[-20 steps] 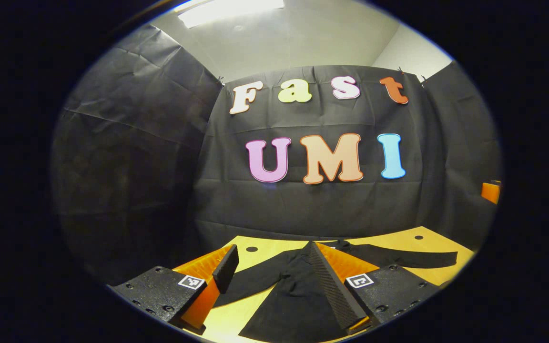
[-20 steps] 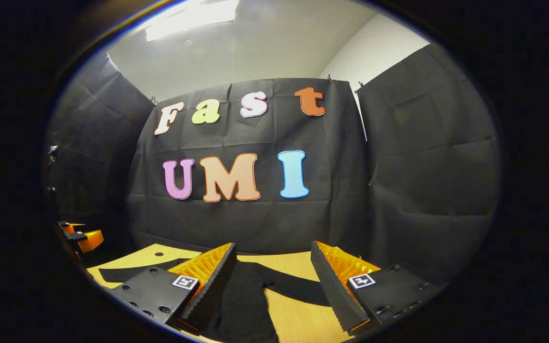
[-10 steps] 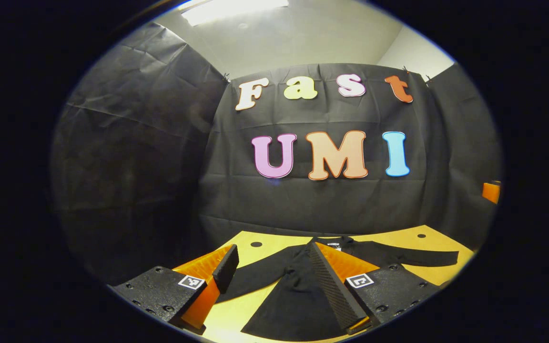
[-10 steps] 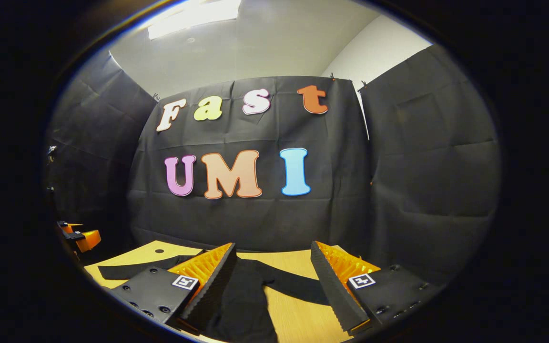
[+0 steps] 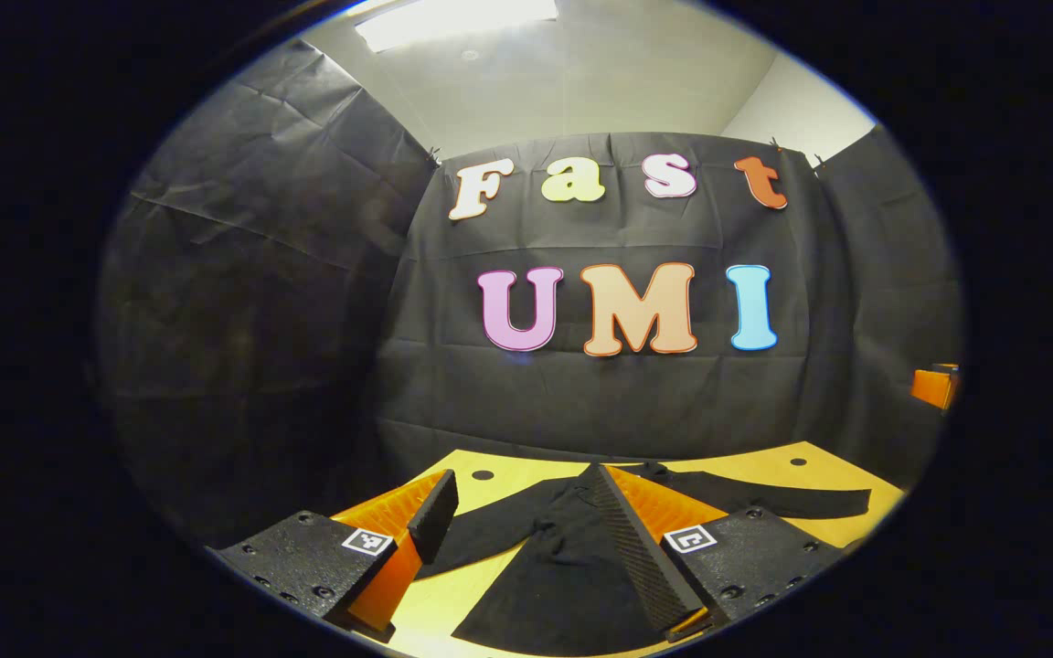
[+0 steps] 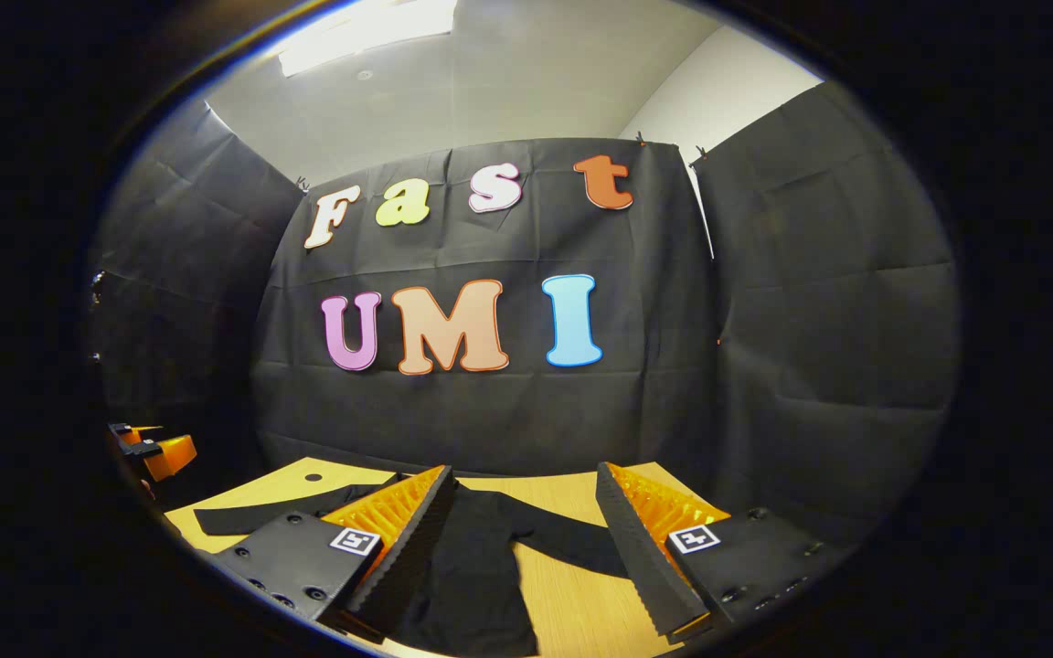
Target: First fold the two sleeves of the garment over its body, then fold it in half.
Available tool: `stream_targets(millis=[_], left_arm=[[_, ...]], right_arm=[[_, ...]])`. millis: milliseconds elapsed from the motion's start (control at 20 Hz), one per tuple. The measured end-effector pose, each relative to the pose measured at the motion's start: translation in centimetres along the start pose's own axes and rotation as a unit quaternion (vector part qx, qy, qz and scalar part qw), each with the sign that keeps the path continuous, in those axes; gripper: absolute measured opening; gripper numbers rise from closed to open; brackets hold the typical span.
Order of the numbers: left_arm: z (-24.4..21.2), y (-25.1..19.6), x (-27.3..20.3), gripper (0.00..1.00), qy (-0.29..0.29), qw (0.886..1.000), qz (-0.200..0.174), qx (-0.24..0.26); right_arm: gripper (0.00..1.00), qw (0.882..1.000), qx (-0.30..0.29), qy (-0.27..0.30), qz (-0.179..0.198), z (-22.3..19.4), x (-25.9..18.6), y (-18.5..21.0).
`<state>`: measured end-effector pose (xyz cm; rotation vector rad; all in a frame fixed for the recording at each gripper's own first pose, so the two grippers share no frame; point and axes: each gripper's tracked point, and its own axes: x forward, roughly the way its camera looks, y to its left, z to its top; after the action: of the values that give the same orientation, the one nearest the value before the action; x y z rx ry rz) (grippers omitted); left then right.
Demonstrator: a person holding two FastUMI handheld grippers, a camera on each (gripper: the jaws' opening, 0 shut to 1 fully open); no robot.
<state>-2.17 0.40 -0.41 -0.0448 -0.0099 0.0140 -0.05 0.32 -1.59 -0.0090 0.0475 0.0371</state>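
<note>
The left gripper (image 5: 517,512) is hanging above the near part of the table (image 5: 508,477) with its two fingers standing wide apart, gripping nothing. Between and beyond them the black garment (image 5: 572,567) is lying flat on the wooden tabletop, its body spreading toward the camera. One sleeve (image 5: 782,501) is stretching out sideways to the right in the left gripper view, unfolded; the other is angling off to the left. The right gripper (image 6: 525,521) is likewise hovering over the table (image 6: 572,603) with its fingers spread and empty. In the right gripper view the garment (image 6: 476,567) is showing between those fingers, a sleeve (image 6: 252,516) reaching left behind one finger.
</note>
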Motion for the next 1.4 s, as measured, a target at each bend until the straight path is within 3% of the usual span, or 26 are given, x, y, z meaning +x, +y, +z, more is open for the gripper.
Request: stream_targets(millis=[700, 1150, 1400], left_arm=[[-0.8, 0.5, 0.0, 0.92, 0.027, 0.999, 0.017, 0.006], [-0.4, 0.0, 0.9, 0.92, 0.023, 1.000, 0.016, 0.013], [-0.6, 0.5, 1.1, 0.92, 0.026, 0.999, 0.028, 0.013]], right_arm=[[0.98, 1.000, -0.001, 0.020, 0.020, -1.2, 1.2, 0.3], [0.99, 1.000, 0.001, 0.019, 0.002, -1.1, 2.4, -1.7], [0.99, 0.999, -0.002, 0.018, -0.028, -1.1, 4.1, -4.8]])
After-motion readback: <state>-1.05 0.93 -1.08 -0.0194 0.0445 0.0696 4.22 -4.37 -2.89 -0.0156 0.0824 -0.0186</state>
